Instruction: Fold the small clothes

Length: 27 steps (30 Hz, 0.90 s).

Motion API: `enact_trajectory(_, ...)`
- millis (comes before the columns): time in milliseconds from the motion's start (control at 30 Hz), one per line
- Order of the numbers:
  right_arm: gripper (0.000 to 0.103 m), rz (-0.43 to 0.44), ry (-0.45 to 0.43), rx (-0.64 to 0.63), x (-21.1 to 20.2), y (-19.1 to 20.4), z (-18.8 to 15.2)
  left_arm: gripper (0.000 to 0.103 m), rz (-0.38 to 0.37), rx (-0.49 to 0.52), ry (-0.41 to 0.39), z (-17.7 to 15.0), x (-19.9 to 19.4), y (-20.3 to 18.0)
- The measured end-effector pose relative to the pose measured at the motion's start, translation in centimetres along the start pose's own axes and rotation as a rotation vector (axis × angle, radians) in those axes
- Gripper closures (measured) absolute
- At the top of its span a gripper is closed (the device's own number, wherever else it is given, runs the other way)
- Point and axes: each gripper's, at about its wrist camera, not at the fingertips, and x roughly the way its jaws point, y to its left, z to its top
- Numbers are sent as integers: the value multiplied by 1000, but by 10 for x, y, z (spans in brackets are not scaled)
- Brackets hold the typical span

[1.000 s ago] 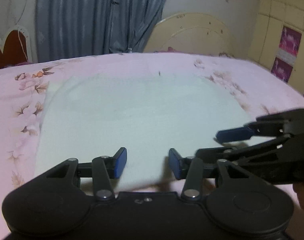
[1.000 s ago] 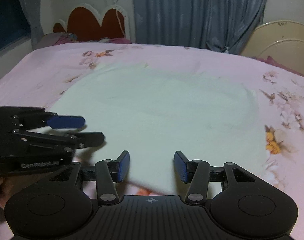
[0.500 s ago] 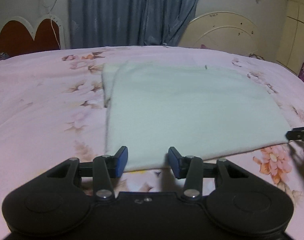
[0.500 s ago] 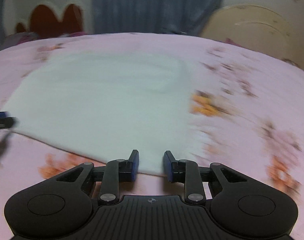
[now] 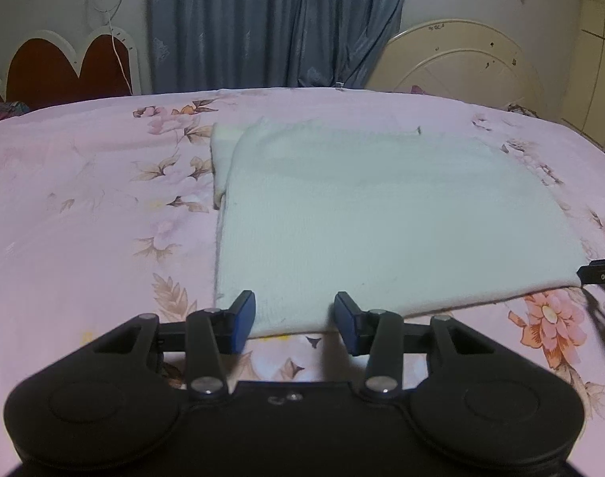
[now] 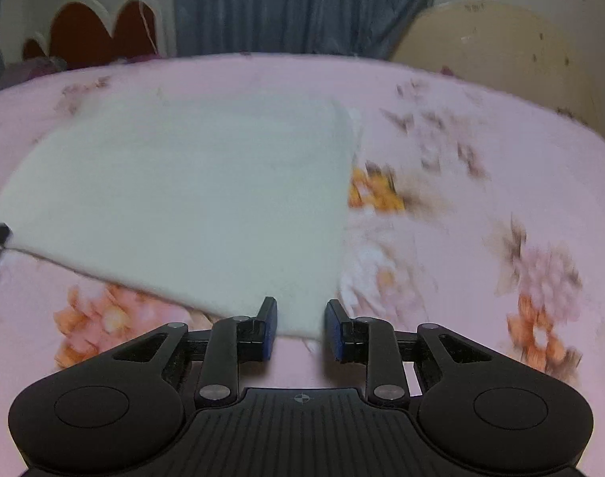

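On the floral bedsheet (image 5: 83,206), both left gripper (image 5: 294,315) and right gripper (image 6: 300,328) stand apart, unclamped, at the folded white cloth (image 5: 382,214); uneven corner pickup could skew its layers.

Pink floral bed (image 5: 83,214) with a folded pale-green cloth (image 5: 382,218) flat on it

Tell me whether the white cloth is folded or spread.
Folded: the cloth lies flat on the bed, a lower layer showing at its far left edge.
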Motion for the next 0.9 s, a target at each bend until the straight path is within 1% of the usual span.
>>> enact_trajectory(33,76,-1,-2,1,0,-1,0,59,2,0,0,0,0,0)
enact_trajectory(133,76,17,-68,-1,-14,0,3,59,9,-4,0,0,1,-2)
enact_trajectory(167,76,15,-79,-5,-15,0,3,59,12,-6,0,0,1,-3)
enact_trajectory(200,76,17,-70,-8,-12,-1,3,59,14,-7,0,0,2,-4)
enact_trajectory(267,76,-3,-13,-14,-1,-2,1,59,18,-9,0,-1,0,-5)
enact_trajectory(300,76,-3,1,-11,4,-4,-1,59,19,-12,1,0,-1,-5)
enact_trajectory(367,76,1,1,0,2,-6,1,61,26,-22,-16,1,-7,-5)
enact_trajectory(400,76,-9,-17,-6,-3,-5,2,61,28,-21,-25,2,-9,-5)
enact_trajectory(467,76,5,-63,-9,-12,-5,4,61,34,-17,-5,0,-7,-4)
enact_trajectory(500,76,16,-73,-10,-14,-5,4,60,33,-17,0,-1,-5,-4)
enact_trajectory(533,76,18,-63,-14,-12,-5,4,60,32,-17,3,-2,-3,-4)
enact_trajectory(600,76,4,4,-25,1,-5,1,60,37,-9,6,-2,-1,-5)
enact_trajectory(700,76,2,-7,-20,5,-7,-5,60,36,-13,7,-3,0,-4)
enact_trajectory(867,76,5,-4,-20,3,-7,-5,59,19,-54,17,-2,-4,4)
enact_trajectory(900,76,7,3,-15,2,-8,-3,57,23,-65,22,-1,-6,5)
